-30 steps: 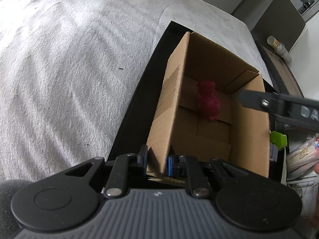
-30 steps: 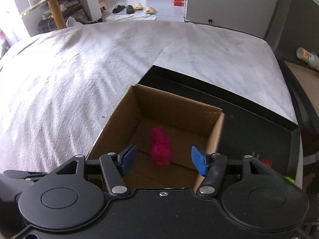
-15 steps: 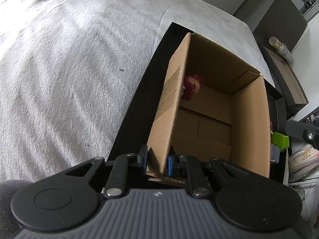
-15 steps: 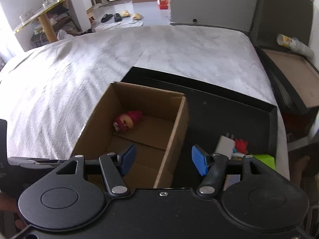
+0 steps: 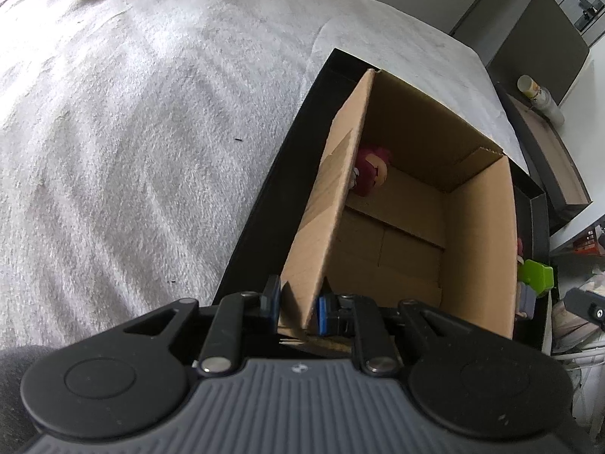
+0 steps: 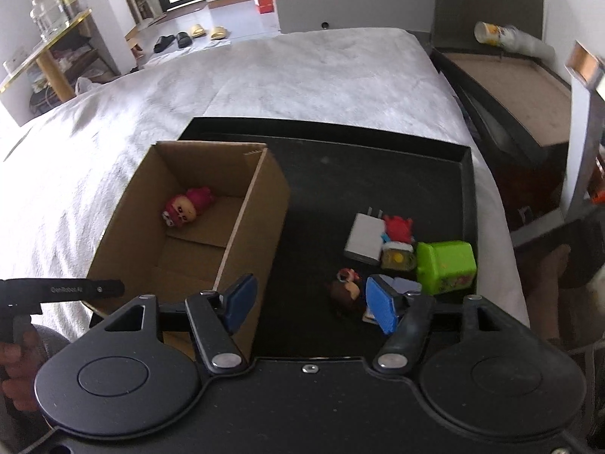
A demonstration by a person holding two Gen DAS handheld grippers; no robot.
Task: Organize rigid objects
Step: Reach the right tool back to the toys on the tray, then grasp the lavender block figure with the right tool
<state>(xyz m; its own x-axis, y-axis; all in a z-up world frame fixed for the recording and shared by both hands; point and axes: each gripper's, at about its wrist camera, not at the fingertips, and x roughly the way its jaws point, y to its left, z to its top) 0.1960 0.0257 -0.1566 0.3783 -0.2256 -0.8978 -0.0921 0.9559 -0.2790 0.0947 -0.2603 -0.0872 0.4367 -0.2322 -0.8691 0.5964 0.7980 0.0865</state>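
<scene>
An open cardboard box stands on a black tray. A pink doll figure lies inside it; it also shows in the left wrist view. My left gripper is shut on the box's near left wall. My right gripper is open and empty above the tray, between the box and a heap of small things: a white charger, a red toy, a green block and a brown figure.
The tray lies on a white-grey bedspread. A dark side table with a lying bottle stands at the right. Shoes and a shelf are far back on the floor.
The pink doll dropped into the box and came to rest by its left wall. My right gripper has moved right, from over the box to beside the heap. The left gripper keeps its hold.
</scene>
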